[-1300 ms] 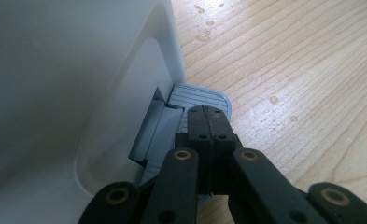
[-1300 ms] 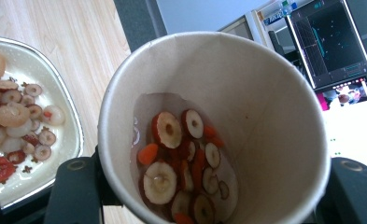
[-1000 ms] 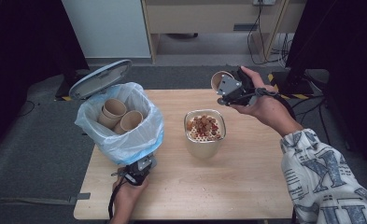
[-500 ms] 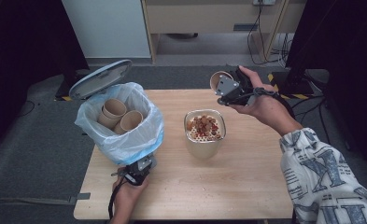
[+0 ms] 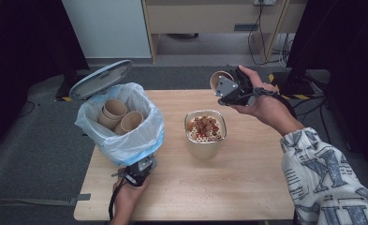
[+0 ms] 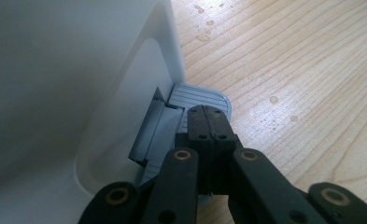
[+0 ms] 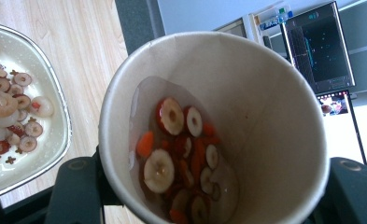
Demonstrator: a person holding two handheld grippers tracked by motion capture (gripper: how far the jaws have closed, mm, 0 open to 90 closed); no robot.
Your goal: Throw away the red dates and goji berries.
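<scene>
My right gripper point(image 5: 227, 88) is held above the table's far edge, shut on a brown paper cup point(image 5: 218, 78) that lies tilted with its mouth towards the left. In the right gripper view, the paper cup point(image 7: 246, 84) holds wet red and white fruit slices point(image 7: 181, 154), with my jaws on either side of it. A glass bowl point(image 5: 205, 140) of similar fruit pieces stands mid-table. My left gripper point(image 5: 139, 171) is shut, its tips point(image 6: 207, 116) resting on the grey pedal point(image 6: 200, 95) of the white bin point(image 6: 78, 70).
The bin point(image 5: 125, 140), lined with a blue-white bag, stands at the table's left with its lid point(image 5: 101, 78) raised. Several used paper cups point(image 5: 118, 115) lie inside. Drops of liquid point(image 6: 273, 99) dot the wood near the pedal. The bowl's rim point(image 7: 65, 122) is just left of the held cup.
</scene>
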